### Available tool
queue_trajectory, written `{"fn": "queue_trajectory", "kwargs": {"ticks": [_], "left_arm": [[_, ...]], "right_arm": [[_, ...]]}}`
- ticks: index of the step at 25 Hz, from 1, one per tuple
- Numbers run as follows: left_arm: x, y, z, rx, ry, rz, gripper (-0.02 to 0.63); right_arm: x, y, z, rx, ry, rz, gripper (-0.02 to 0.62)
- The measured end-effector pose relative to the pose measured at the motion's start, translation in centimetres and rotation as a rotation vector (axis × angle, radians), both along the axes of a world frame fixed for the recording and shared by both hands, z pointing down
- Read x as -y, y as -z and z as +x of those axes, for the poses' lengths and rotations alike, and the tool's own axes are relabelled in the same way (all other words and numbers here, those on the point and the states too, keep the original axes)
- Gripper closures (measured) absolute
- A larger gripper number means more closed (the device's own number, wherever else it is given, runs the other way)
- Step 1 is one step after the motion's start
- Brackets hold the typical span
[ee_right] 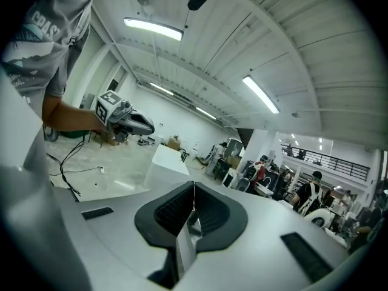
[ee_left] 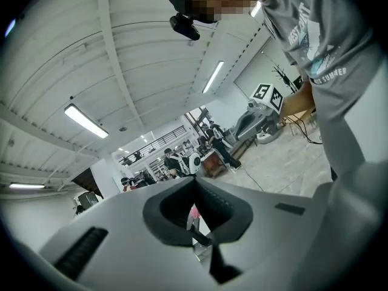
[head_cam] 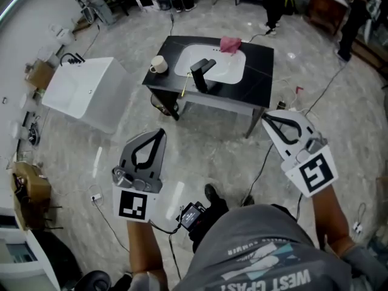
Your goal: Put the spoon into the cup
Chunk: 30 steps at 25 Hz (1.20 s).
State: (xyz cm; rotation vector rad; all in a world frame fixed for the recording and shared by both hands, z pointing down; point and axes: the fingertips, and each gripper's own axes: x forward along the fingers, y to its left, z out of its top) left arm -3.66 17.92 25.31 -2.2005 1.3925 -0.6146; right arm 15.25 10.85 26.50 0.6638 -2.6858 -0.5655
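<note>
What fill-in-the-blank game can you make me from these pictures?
The cup stands on the ___ table.
The cloth at the sink's far edge is ___.
The left gripper and the right gripper both hold ___.
Missing words: black, pink, nothing.

A black table (head_cam: 259, 77) sits at twelve o'clock in the head view, with a white sink (head_cam: 227, 71) set into it and a black faucet (head_cam: 200, 76). A pink cloth (head_cam: 230, 43) shows at the sink's one o'clock, a cream cup (head_cam: 159, 64) at its nine o'clock and a thin yellow spoon (head_cam: 183, 85) at its seven o'clock. A white tub (head_cam: 85, 93) is at ten o'clock. The floor (head_cam: 206, 141) is pale grey with a marbled pattern. The left gripper (head_cam: 162, 131) and right gripper (head_cam: 264, 116) are light grey with black jaw linings, and each bears black-and-white square markers. The person's shirt (head_cam: 260, 253) is grey with white and teal print.
</note>
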Motion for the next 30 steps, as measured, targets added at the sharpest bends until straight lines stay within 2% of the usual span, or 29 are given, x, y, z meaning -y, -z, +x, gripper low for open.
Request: {"fn": "queue_trajectory", "kwargs": {"ticks": [13, 22, 30], "left_arm": [[4.5, -1.1, -8.6, -0.03, -0.1, 0.008, 0.607], [6.0, -1.3, -11.1, -0.062, -0.162, 0.025, 0.607], [7.0, -2.2, -12.2, -0.091, -0.148, -0.003, 0.607]], "right_arm": [[2.7, 0.0, -7.6, -0.049, -0.107, 0.017, 0.565], [3.4, 0.1, -10.0, -0.074, -0.167, 0.017, 0.565], [4.7, -0.5, -11.4, -0.086, -0.155, -0.005, 0.565]]}}
